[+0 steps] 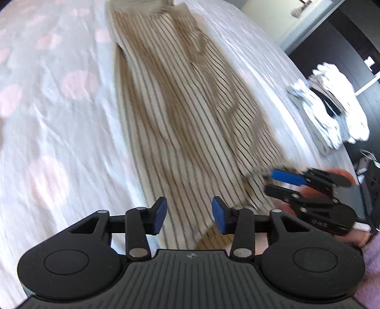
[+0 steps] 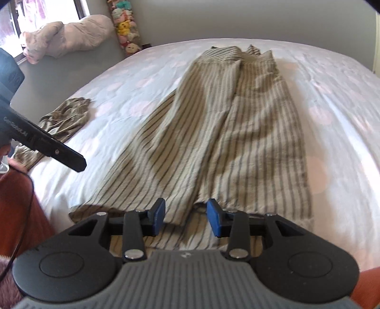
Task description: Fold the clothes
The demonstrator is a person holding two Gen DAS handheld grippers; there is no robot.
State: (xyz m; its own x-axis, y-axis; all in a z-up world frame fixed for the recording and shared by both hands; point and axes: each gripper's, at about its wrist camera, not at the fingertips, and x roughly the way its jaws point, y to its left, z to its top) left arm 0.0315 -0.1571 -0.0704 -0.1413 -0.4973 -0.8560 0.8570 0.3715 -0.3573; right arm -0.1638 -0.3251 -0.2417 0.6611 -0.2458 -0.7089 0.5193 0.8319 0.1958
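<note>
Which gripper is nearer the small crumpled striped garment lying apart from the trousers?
Left. The left gripper hovers beside the crumpled garment; the right gripper is over the striped trousers' near hem, farther away.

Bed (image 2: 332,99) and room edges

The bed wears a pale sheet printed with faint pink dots, lightly creased all over. In the right wrist view a grey headboard or padded panel (image 2: 71,69) stands at the far left corner, with a crumpled pinkish bundle of bedding (image 2: 68,35) resting on top of it below a window. Beside that, a tall column of small plush toys (image 2: 123,26) in mixed colours runs up the grey wall (image 2: 237,19). In the left wrist view a dark floor (image 1: 351,71) lies past the bed's right edge; detail there is blurred.
</note>
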